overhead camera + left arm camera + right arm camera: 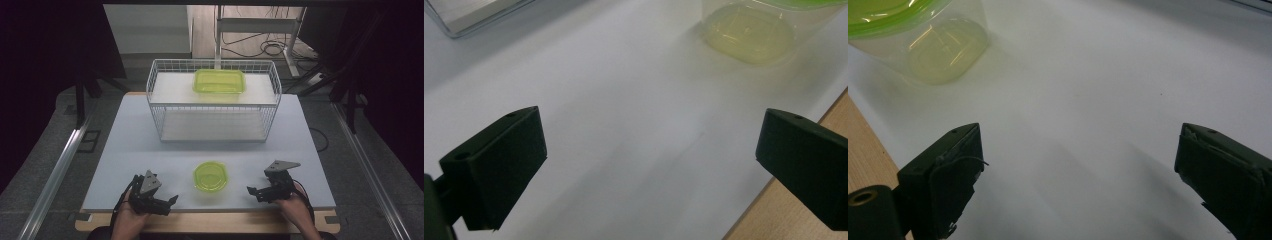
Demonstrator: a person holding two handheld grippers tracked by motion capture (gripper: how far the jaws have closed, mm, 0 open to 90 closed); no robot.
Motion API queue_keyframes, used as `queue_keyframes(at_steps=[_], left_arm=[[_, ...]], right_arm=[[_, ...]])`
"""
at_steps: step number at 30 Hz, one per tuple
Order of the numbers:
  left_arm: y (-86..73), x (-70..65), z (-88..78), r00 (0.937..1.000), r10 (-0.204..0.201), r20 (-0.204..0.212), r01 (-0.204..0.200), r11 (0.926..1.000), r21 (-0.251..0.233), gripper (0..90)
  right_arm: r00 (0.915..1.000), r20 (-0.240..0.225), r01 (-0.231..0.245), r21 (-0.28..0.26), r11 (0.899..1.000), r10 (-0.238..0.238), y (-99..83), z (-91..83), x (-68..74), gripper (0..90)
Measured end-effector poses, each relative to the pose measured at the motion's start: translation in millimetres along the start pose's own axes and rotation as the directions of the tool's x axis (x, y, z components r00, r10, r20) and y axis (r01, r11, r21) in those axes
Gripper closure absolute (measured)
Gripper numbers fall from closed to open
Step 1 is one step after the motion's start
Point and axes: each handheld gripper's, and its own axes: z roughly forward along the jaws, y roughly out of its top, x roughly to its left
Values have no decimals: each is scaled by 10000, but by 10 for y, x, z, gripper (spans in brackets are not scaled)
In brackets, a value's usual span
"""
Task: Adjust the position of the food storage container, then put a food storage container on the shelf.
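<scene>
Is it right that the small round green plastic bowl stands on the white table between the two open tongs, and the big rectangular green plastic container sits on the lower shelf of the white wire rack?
Not quite. The high view shows the big rectangular green plastic container on the upper shelf of the white wire rack, not the lower one. The rest holds: the small round green plastic bowl stands on the white table between the open left tongs and right tongs.

Right tongs (1078, 170) gape empty over white table (1088, 75); green-rimmed container (923, 45) upper left.
</scene>
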Motion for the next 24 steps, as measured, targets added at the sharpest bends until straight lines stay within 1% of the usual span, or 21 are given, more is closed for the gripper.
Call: queue_keyframes(at_steps=[2, 8, 14, 21, 24], left_arm=[[-3, 4, 3, 10000, -2, -17, 2, 10000, -5, 0], [-5, 5, -8, 9999, 24, -127, -25, 10000, -93, 0], [-2, -10, -6, 9997, 138, -192, -141, 9998, -167, 0], [0, -28, 12, 9995, 231, -202, -234, 9996, -167, 0], [0, -30, 16, 9994, 272, -236, -276, 9995, -151, 0]], right_arm=[[10000, 1, 14, -68, 10000, -14, 4, -2, -1, 50], [9997, -18, -250, -327, 9992, 249, 14, -6, 5, 35], [9992, -95, -400, -585, 9975, 395, 28, -18, 7, 36], [9986, -116, -526, -735, 9959, 519, 52, -40, 19, 36], [9976, -164, -677, -808, 9944, 666, 71, -59, 25, 37]])
